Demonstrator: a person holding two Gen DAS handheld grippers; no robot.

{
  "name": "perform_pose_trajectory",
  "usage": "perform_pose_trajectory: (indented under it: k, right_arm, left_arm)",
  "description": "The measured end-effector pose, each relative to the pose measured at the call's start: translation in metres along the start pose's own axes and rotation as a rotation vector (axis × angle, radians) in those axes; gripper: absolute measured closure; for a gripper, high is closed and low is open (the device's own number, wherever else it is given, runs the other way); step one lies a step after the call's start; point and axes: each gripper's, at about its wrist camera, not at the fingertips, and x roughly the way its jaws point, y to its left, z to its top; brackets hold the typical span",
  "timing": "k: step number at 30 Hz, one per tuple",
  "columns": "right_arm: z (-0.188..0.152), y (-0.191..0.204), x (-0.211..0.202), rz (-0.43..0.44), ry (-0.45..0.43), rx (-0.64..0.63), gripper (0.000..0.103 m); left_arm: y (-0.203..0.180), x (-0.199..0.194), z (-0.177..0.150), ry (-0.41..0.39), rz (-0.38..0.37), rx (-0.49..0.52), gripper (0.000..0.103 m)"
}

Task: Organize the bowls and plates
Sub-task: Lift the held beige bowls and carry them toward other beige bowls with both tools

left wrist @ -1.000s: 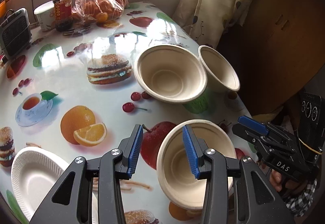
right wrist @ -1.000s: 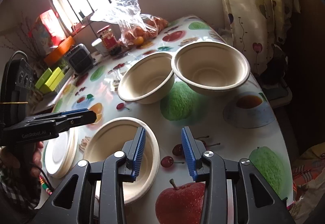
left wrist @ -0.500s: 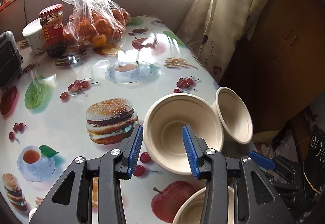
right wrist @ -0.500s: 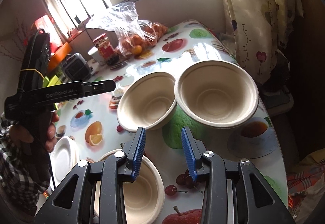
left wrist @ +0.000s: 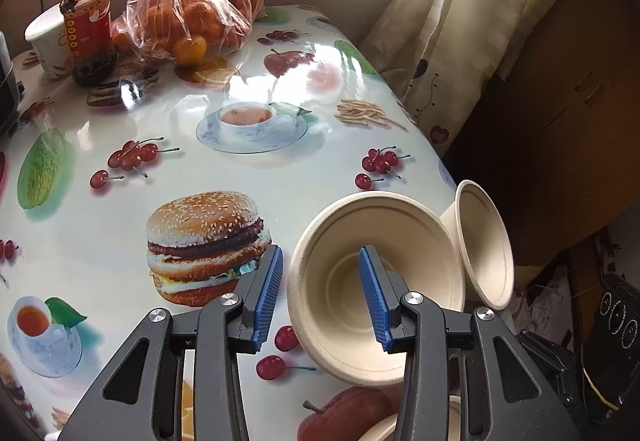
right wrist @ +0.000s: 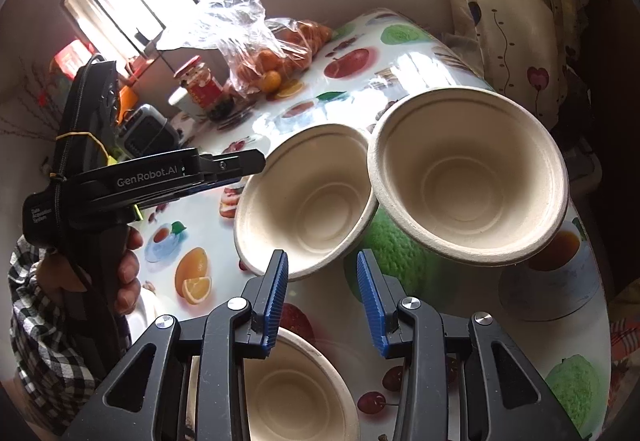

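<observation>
**Inspector:** Since a second ago, the left gripper has advanced from the near bowl to the middle bowl, fingers apart, straddling its rim.

**Clerk:** And the right gripper?

**Inspector:** Fingers apart, holding nothing. Only its view shows the far bowl fully. All three are moulded fibre bowls on the glossy printed tablecloth; the bag of oranges stands beyond.

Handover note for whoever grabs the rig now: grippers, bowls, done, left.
Left gripper: open, empty, lined up on the near rim of the middle bowl.
Right gripper: open, empty, hovering between the bowls.
Bowls: three pulp bowls on the table, none nested. The middle bowl touches the far bowl at the rims; the near bowl sits under the right gripper.
Plates: none clearly in view.
Done: nothing stacked.
Left: likely grasp the middle bowl, stack the three, then the plates.
</observation>
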Motion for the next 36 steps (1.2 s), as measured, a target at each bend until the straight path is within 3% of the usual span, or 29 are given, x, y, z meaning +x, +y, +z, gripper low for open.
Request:
perform_pose_trajectory:
  k: [11,22,36]
  right_arm:
    - [0.004,-0.004,0.008,-0.011,0.004,0.024,0.076]
    - [0.006,-0.005,0.009,-0.007,-0.001,0.031,0.084]
    - [0.006,-0.007,0.01,-0.011,0.0,0.038,0.084]
  left_arm:
    - [0.002,0.005,0.0,0.002,0.001,-0.012,0.077]
    - [0.004,0.005,0.0,0.009,-0.014,-0.024,0.078]
    - [0.01,0.006,0.0,-0.002,0.008,-0.04,0.078]
